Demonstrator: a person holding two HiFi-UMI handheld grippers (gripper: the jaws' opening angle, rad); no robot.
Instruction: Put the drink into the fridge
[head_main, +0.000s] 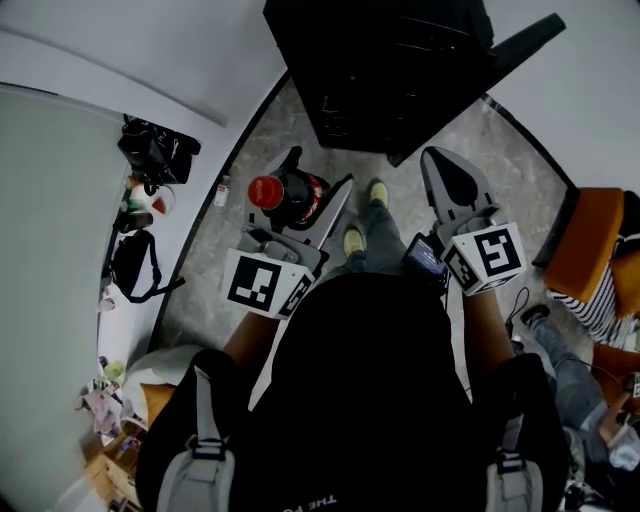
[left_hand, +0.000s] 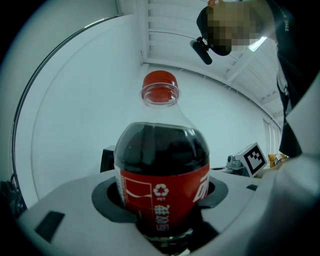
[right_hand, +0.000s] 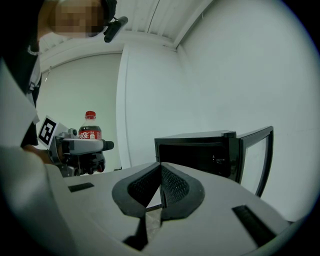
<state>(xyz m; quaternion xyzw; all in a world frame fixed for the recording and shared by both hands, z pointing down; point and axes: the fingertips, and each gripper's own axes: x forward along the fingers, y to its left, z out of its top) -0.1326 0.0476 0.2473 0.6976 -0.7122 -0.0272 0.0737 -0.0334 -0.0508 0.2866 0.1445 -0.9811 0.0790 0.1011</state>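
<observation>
"PET" recycling mark, red label of bottle

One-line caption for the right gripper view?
Right gripper, jaws closed and empty, faces the open fridge; left gripper holds a cola bottle.

Black fridge (door open) on mottled floor

The head view looks steeply down from above the person onto the left hand-held gripper, the right hand-held gripper and the fridge ahead. Each gripper view looks roughly level along its own jaws. The left one sits very near the bottle. The right one faces the fridge and also takes in the bottle and the left hand-held gripper at its left.
</observation>
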